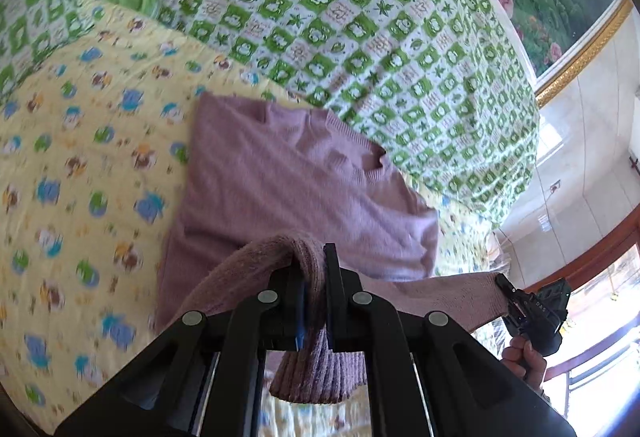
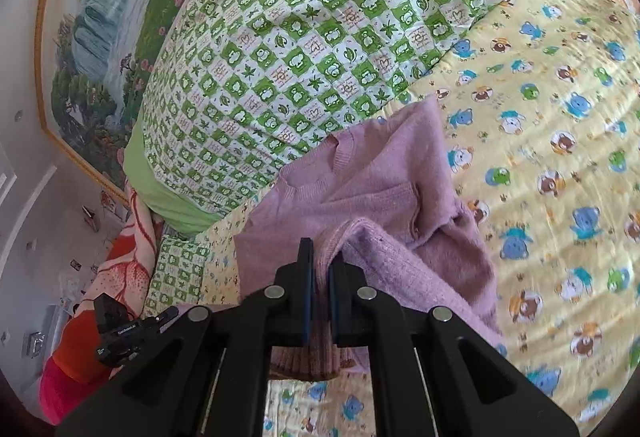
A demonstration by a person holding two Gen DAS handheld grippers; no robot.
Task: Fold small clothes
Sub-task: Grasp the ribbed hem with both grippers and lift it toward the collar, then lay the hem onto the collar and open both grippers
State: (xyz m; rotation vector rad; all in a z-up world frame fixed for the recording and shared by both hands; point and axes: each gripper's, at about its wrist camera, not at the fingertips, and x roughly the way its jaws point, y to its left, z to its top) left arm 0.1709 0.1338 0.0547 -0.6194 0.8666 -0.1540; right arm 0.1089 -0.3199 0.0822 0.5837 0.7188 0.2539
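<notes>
A small mauve knitted sweater [image 1: 280,173] lies on a yellow bear-print quilt [image 1: 80,157], neckline toward the green checked quilt. My left gripper [image 1: 314,261] is shut on the sweater's ribbed hem, lifted off the bed. My right gripper [image 2: 320,265] is shut on another part of the same hem of the sweater [image 2: 380,173]. The right gripper also shows at the right of the left wrist view [image 1: 532,313], pinching the stretched hem. The left gripper shows low at the left of the right wrist view [image 2: 132,329].
A green and white checked quilt [image 1: 360,17] is bunched behind the sweater. A framed landscape painting [image 2: 100,37] hangs on the wall behind. A red and pink blanket [image 2: 120,269] lies at the bed's side. A window [image 1: 600,317] is at the right.
</notes>
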